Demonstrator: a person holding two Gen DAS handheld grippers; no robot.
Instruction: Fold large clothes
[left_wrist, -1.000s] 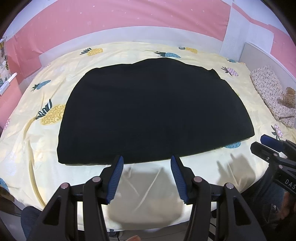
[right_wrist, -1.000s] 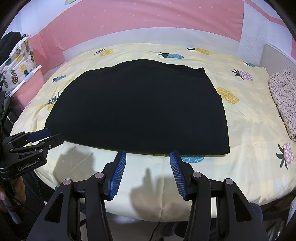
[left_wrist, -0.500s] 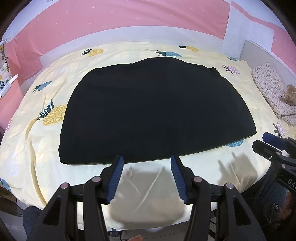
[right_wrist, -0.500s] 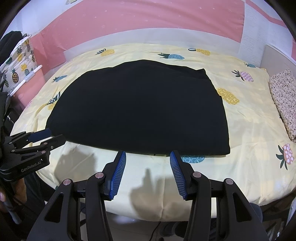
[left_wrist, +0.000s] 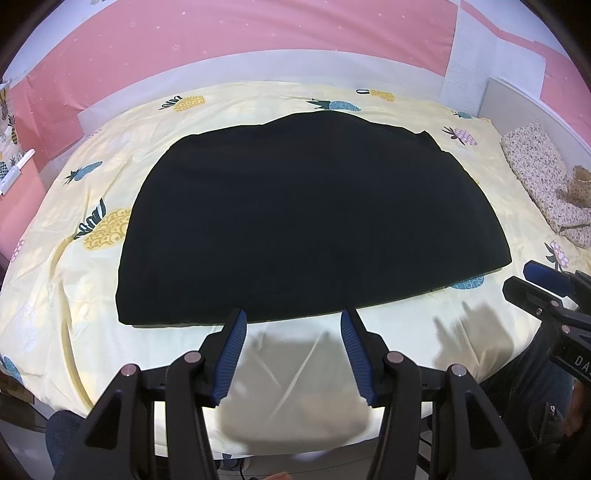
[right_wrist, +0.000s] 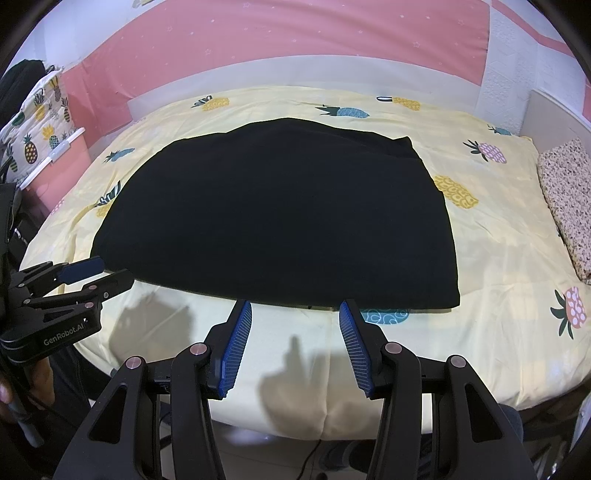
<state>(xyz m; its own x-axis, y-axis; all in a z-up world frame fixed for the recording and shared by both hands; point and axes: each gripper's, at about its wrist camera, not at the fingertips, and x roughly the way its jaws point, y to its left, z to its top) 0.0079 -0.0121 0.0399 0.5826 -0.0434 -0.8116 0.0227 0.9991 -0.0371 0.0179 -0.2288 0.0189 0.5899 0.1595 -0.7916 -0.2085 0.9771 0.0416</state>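
The black garment (left_wrist: 314, 218) lies flat mid-frame on the pineapple-print bed (left_wrist: 48, 266), long axis left to right. The left gripper (left_wrist: 291, 319) and the right gripper (right_wrist: 295, 310) hover at its near hem, jaws partly open and empty; each is about equally near.

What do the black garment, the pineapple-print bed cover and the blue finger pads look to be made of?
Black garment: matte, soft fabric, likely a knit; lies limp, no sheen. Bed cover: thin woven cloth, probably cotton; fine creases. Blue pads: ribbed rubber or plastic; parallel ridges show.
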